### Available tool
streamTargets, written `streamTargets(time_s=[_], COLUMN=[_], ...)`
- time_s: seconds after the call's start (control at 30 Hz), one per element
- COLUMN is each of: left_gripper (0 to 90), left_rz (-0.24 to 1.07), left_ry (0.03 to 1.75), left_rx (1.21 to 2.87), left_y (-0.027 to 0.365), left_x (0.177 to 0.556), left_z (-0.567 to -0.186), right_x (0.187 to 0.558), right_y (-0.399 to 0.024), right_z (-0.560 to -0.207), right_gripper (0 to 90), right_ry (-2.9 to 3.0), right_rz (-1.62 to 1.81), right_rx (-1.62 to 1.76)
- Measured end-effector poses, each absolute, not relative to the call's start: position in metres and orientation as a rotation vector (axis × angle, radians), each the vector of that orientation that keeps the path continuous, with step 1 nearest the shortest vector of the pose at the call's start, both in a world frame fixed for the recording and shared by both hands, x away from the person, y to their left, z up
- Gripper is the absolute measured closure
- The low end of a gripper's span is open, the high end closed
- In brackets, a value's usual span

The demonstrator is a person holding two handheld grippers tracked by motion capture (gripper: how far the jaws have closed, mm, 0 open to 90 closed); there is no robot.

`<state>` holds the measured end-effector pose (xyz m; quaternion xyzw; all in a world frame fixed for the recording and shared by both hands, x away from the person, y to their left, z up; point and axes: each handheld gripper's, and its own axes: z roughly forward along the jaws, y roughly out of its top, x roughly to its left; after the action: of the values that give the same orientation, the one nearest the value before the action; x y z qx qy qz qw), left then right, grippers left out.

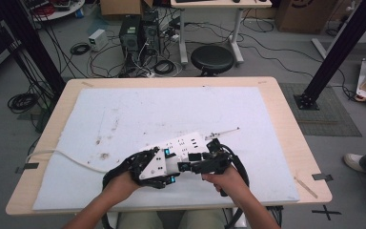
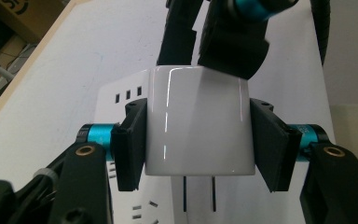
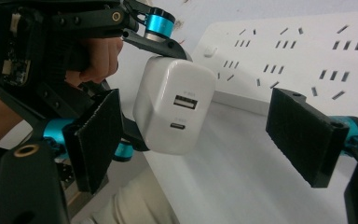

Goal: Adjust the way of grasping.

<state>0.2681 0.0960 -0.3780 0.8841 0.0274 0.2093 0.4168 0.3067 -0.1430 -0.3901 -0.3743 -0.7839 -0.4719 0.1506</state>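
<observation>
Two grippers meet over the white power strip (image 1: 181, 145) in the high view, at its near end on the white mat (image 1: 124, 114). The left gripper (image 1: 174, 172) and the right gripper (image 1: 187, 166) sit close together there, and the charger between them is too small to make out from above.

From the left gripper view, the white charger (image 2: 198, 121) hangs just above the power strip (image 2: 121, 100), prongs (image 2: 199, 193) pointing down toward the sockets. The left gripper's pads (image 2: 130, 144) press on its two flat side faces, pinching it squarely. The right gripper's dark jaws hover at the charger's far edge.

From the right gripper view, the charger (image 3: 175, 107) shows its port face, with the power strip (image 3: 289, 51) behind it. The right gripper (image 3: 198, 142) is spread wide, pads clear of the casing on both sides.

As a judgement, the charger looks light and rigid, a glossy hard plastic block that could slide under a loose or skewed pinch. The flat opposite sides are the best hold, well away from the prongs, which could probably bend if knocked against the strip. Seating it likely needs a firm, straight push.
</observation>
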Motion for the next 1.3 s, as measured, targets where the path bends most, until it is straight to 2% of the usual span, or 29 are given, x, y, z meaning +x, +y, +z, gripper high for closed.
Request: streamTargets(time_s=[0.23,0.67,0.83,0.9,0.93,0.97,1.07,1.13,1.17,1.2,1.23,1.3], left_gripper=[42.5,42.5,42.5,42.5,42.5,42.5,42.2,40.4,34.7,34.7,28.4,26.3], left_rz=[0.539,0.544,0.553,0.557,0.557,0.563,0.547,0.496,0.478,0.468,0.442,0.415], left_ry=[0.051,0.037,0.024,0.019,0.019,0.015,0.019,0.039,0.051,0.086,0.119,0.148], left_rx=[2.216,2.216,2.217,2.223,2.223,2.223,2.224,2.238,2.240,2.243,2.244,2.247], left_y=[0.094,0.091,0.089,0.087,0.087,0.087,0.087,0.086,0.087,0.087,0.088,0.093], left_x=[0.267,0.267,0.266,0.266,0.266,0.266,0.267,0.271,0.273,0.274,0.276,0.278], left_z=[-0.378,-0.379,-0.379,-0.380,-0.380,-0.380,-0.380,-0.381,-0.381,-0.381,-0.382,-0.382], right_x=[0.311,0.317,0.320,0.321,0.321,0.321,0.322,0.322,0.320,0.320,0.320,0.322], right_y=[-0.141,-0.139,-0.137,-0.137,-0.137,-0.137,-0.139,-0.139,-0.140,-0.140,-0.141,-0.149], right_z=[-0.393,-0.401,-0.405,-0.406,-0.406,-0.405,-0.404,-0.405,-0.403,-0.403,-0.403,-0.402], right_gripper=[24.2,34.0,43.4,50.9,50.9,57.6,60.1,61.6,62.9,62.9,63.2,63.5], right_ry=[-2.219,-2.104,-2.050,-2.030,-2.030,-2.018,-2.013,-2.028,-2.073,-2.073,-2.085,-2.110], right_rz=[-1.335,-1.289,-1.275,-1.278,-1.278,-1.280,-1.271,-1.274,-1.276,-1.276,-1.273,-1.289], right_rx=[-1.082,-1.090,-1.064,-1.049,-1.049,-1.026,-1.027,-1.013,-1.015,-1.015,-1.032,-1.051])
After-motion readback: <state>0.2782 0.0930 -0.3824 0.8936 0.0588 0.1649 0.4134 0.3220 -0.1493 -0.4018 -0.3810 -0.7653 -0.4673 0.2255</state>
